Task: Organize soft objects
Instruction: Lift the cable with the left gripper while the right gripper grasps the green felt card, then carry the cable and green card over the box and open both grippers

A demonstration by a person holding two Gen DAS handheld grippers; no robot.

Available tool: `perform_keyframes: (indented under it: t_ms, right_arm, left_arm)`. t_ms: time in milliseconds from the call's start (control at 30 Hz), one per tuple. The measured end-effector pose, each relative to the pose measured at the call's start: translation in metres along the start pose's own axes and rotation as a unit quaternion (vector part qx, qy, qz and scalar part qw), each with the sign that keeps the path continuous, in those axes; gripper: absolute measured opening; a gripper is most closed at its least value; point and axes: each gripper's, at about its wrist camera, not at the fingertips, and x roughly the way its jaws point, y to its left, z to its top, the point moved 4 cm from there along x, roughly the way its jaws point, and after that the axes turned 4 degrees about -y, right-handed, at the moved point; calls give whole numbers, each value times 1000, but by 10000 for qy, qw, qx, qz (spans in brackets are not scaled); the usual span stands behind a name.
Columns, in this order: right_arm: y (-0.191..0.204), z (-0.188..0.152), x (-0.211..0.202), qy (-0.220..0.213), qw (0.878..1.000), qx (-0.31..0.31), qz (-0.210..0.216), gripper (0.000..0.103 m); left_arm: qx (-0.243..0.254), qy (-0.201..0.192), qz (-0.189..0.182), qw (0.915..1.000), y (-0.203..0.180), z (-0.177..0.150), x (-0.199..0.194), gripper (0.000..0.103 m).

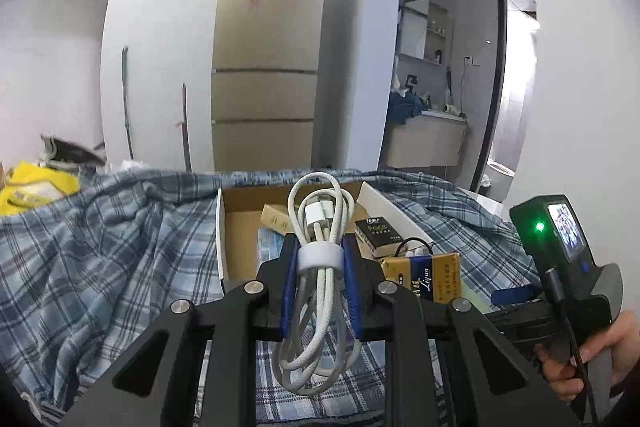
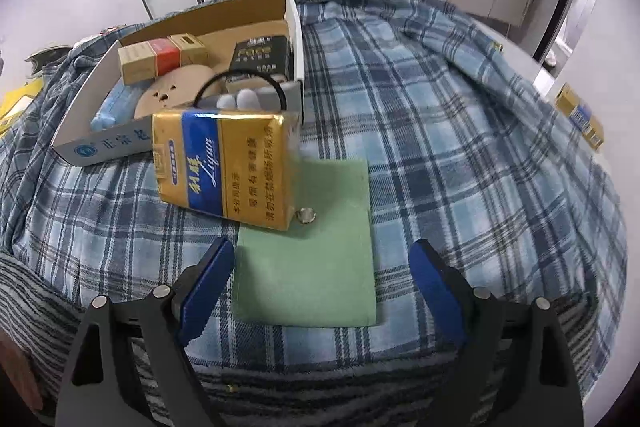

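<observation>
While the left gripper (image 1: 319, 259) clamps a coiled white cable (image 1: 318, 267) raised in front of the cardboard box (image 2: 100, 83), the right gripper (image 2: 322, 287) stands spread wide, holding nothing, over a green cloth (image 2: 312, 267). A gold packet (image 2: 224, 167) leans against the box's near wall, its corner on the cloth, on plaid bedding (image 2: 460, 147).

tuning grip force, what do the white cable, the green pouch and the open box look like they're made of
White cable: looks fabric-braided, matte woven texture, with a smooth strap around the coil; the left gripper is shut on it.
Green pouch: seemingly soft felt or cloth, matte, with a metal snap.
Open box: cardboard, raw brown inside, white printed outside.
</observation>
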Motion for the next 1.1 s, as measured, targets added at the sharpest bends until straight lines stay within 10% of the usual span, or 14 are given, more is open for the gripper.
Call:
perform_keyframes:
  t_ms: [733,1100]
  right_arm:
    - [-13,-10,-39,-402,9978,-323,-405,69]
    - [-9,32,-127,-1238,9902,47,649,69]
  left_arm:
    - [275,-124,232,9993,-6,0,-15,23]
    - [710,-986,456,9915,-26,59,-68,23]
